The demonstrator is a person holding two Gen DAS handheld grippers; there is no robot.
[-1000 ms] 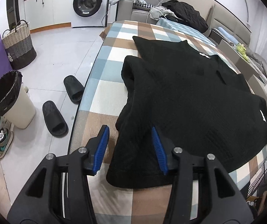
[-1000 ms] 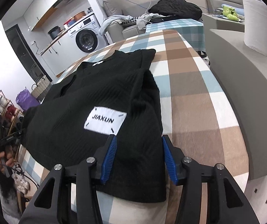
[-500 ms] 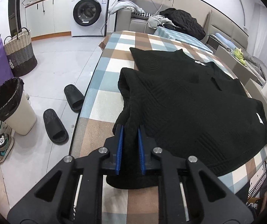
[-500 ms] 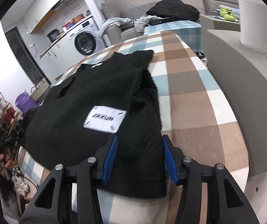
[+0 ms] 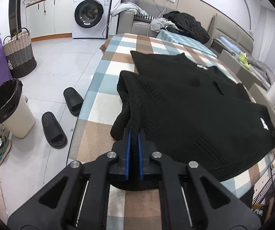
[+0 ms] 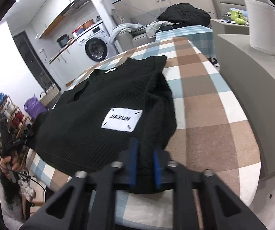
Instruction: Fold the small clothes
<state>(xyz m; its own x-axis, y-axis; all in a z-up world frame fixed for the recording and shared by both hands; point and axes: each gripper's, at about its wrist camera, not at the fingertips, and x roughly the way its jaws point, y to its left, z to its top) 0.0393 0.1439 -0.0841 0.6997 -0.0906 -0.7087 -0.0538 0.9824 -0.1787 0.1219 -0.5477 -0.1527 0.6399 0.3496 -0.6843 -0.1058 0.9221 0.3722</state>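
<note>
A black knitted garment (image 5: 185, 115) lies spread on the checked table cover (image 5: 102, 103), its left sleeve folded in over the body. My left gripper (image 5: 134, 132) is shut on the garment's near hem at its left corner, with cloth pinched between the blue pads. In the right wrist view the same black garment (image 6: 83, 126) shows a white JIAXUN label (image 6: 122, 119). My right gripper (image 6: 145, 147) is shut on the hem at the near right corner, with a thick fold of cloth between its pads. Both corners are raised slightly off the checked cover (image 6: 204, 99).
Left of the table are a lined bin (image 5: 10, 107), two black slippers (image 5: 54, 130), a woven basket (image 5: 19, 57) and a washing machine (image 5: 90, 15). A grey ledge (image 6: 252, 88) with a paper roll (image 6: 262, 23) runs along the table's right side. Clothes lie piled on the sofa (image 5: 185, 25).
Both grippers went from open around the hem to shut on it, the left one first, then the right. The left corner has lifted a little.
</note>
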